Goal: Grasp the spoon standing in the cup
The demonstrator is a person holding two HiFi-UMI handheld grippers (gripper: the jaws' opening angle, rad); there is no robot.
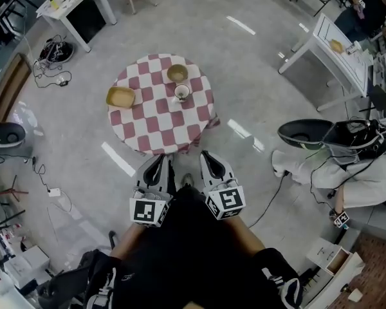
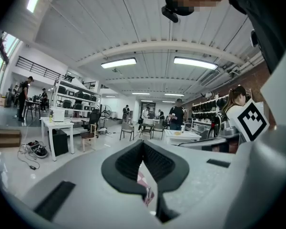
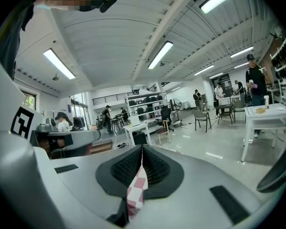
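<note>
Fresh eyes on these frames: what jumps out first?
The round table in its red-and-white checked cloth stands out at the head view's centre, alone on the grey floor. On it sit a white cup with the spoon in it, a round tan bowl behind and a tan dish to the left. The left gripper and right gripper are shut and empty, short of the table.

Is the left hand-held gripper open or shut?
Shut. On the left hand-held gripper the jaws meet at their tips, with nothing between them.
</note>
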